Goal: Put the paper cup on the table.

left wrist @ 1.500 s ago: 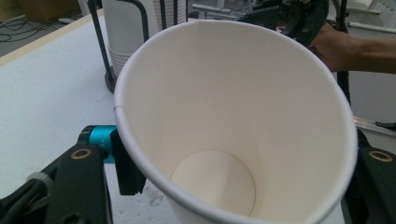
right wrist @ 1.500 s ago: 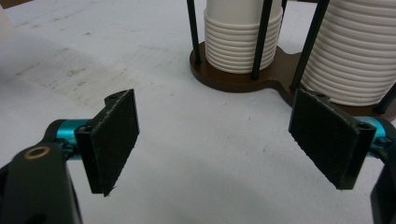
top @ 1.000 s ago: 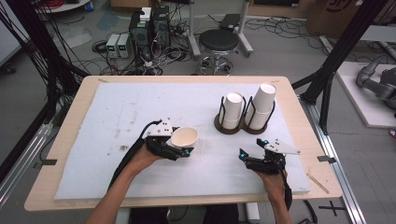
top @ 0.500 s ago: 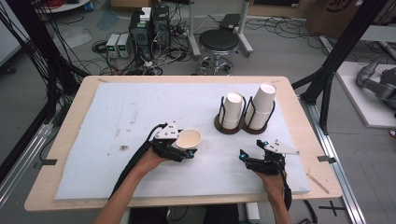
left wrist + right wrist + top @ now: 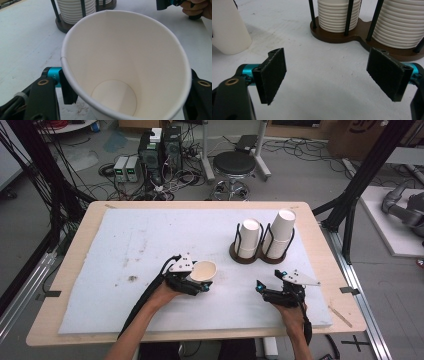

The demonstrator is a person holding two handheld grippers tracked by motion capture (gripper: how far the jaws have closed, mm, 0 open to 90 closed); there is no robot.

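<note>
Here, the left gripper [image 5: 200, 281] had its two black jaws closed on a white paper cup [image 5: 204, 270], one jaw on each side of the cup's wall; in the left gripper view the paper cup [image 5: 125, 67] tilted its mouth toward the camera, showing a smooth, matte inside, a thin rolled rim, a faint seam near the rim and a round flat bottom. Each jaw was carried on a teal metal collar with a brass-coloured screw behind it, and a tiny marking on the left collar was too small to read. The cup sat near the middle of the front half of the table, over the white foam mat [image 5: 125, 240], whose surface was rough and speckled with dark smudges. The right gripper [image 5: 270, 282] rested low on the mat near the front right, its jaws spread wide with nothing between them; its pads [image 5: 273, 75] looked like flat, dull black rectangles. Beyond it stood a dark brown cup holder [image 5: 260, 256] with thin black rods, keeping two ribbed stacks of white cups [image 5: 276, 232] upright. Compared with a second earlier, the held cup had shifted a little to the right, toward the holder, while the right gripper had stayed put.
</note>
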